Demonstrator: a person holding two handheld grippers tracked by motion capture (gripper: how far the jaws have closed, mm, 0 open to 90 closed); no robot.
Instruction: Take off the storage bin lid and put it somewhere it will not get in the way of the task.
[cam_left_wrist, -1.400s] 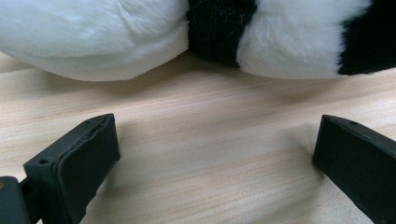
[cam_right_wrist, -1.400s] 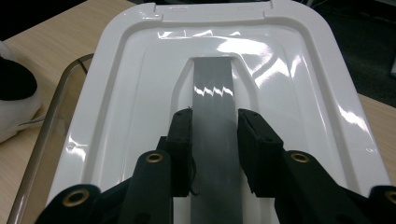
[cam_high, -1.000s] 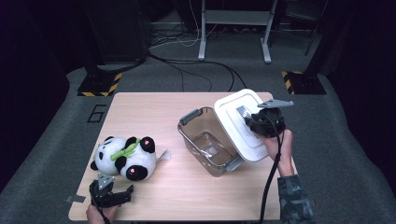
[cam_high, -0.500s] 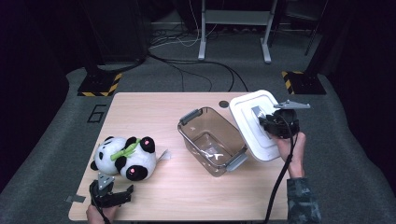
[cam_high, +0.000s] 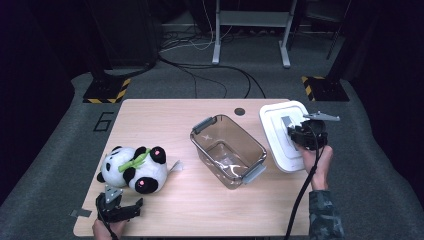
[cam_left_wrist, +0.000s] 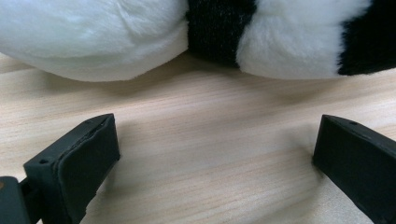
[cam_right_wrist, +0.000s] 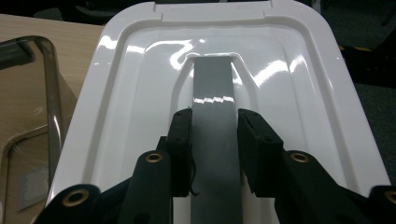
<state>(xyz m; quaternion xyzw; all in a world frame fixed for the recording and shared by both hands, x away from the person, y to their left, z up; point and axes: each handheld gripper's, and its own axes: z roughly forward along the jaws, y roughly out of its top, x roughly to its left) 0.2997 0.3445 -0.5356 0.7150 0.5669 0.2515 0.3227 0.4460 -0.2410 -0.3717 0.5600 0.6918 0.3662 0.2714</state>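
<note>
The wooden bench (cam_high: 200, 210) carries a clear box (cam_high: 227, 150) at its middle. A white lid (cam_high: 280, 135) lies at the bench's right edge, just beside the box. The right claw (cam_right_wrist: 214, 140) pinches the lid's grey handle (cam_right_wrist: 212, 107). The left claw (cam_left_wrist: 215, 154) rests spread on the bench near a toy panda (cam_high: 134, 169).

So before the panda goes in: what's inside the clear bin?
The clear bin looks empty: through its walls only a small label or glare patch on its floor shows. The right gripper holds its white lid off beside it.
</note>
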